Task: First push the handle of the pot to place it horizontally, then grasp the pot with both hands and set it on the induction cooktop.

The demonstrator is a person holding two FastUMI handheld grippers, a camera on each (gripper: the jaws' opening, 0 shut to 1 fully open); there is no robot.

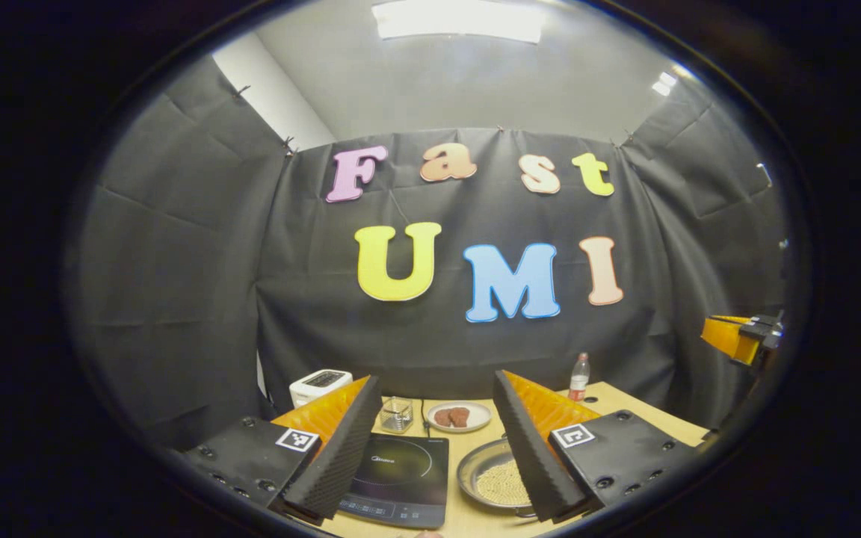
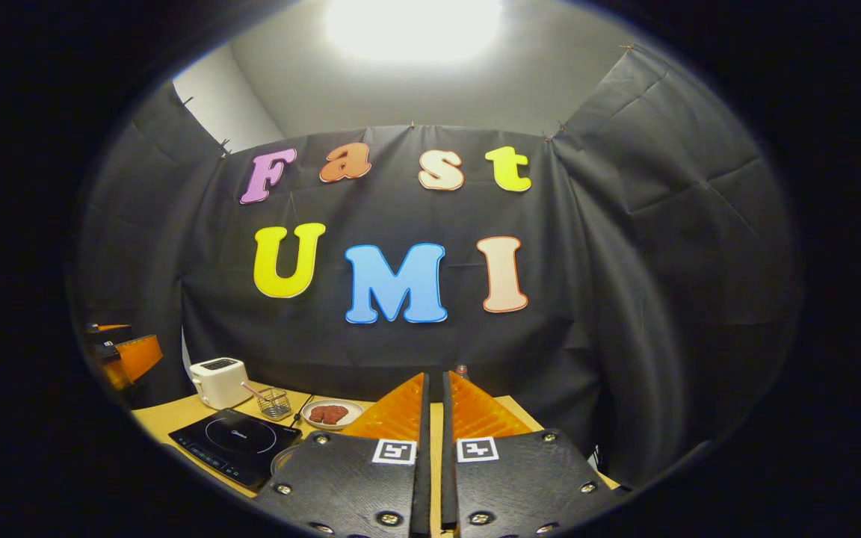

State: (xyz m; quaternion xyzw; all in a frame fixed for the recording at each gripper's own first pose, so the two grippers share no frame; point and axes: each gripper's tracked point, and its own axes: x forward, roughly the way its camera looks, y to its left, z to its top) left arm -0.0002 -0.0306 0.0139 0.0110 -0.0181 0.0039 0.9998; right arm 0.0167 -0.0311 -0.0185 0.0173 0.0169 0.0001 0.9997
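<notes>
The tabletop (image 1: 628, 407) is light wood and carries everything. On it, in the left gripper view, the induction cooktop (image 1: 399, 478) lies flat between the left gripper (image 1: 438, 415)'s two fingers, nearer the left one. The left gripper's jaws are spread wide, holding nothing. The pot (image 1: 492, 474), a shallow metal pan with pale grains inside, sits just right of the cooktop, partly hidden behind the right finger; its handle cannot be made out. The right gripper (image 2: 435, 388) has its jaws pressed together with nothing between them, and hangs above the tabletop; the cooktop (image 2: 236, 442) lies to its lower left, with the pot's rim (image 2: 278, 461) just showing beside its body. Farther back stand a white toaster (image 2: 218, 381), a plate (image 1: 460, 416) of brown food, a small wire basket (image 1: 397, 413) and a bottle (image 1: 579, 376).
</notes>
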